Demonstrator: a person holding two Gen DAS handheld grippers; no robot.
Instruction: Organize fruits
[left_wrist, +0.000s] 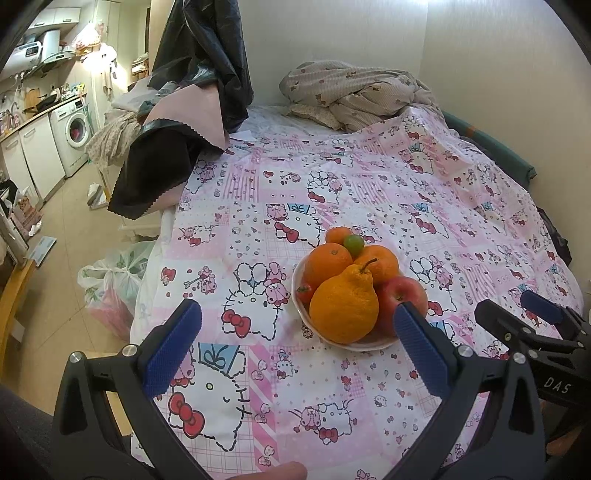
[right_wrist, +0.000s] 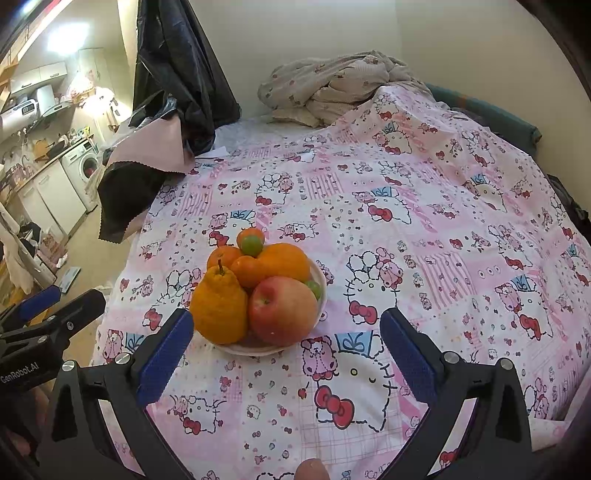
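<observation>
A white bowl (left_wrist: 354, 345) (right_wrist: 321, 280) piled with fruit rests on a pink cartoon-print bedspread (left_wrist: 332, 184) (right_wrist: 424, 221). In front lie a bumpy stemmed orange citrus (left_wrist: 343, 306) (right_wrist: 219, 306) and a red apple (left_wrist: 400, 297) (right_wrist: 282, 310). Behind them are round oranges (left_wrist: 327, 264) (right_wrist: 286, 260), a small green fruit (left_wrist: 354, 242) (right_wrist: 252, 244) and a small red tomato (left_wrist: 304, 291). My left gripper (left_wrist: 297, 328) stands open just short of the bowl, nothing between its fingers. My right gripper (right_wrist: 286, 330) is open too, close before the bowl. Each gripper shows at the edge of the other's view.
A crumpled beige blanket (left_wrist: 351, 96) (right_wrist: 332, 88) lies at the bed's far end by the wall. Dark plastic and pink cloth (left_wrist: 177, 147) (right_wrist: 147, 155) hang over the far left corner. Bags (left_wrist: 110, 280) sit on the floor left of the bed; a kitchen with a washing machine (left_wrist: 75, 129) lies beyond.
</observation>
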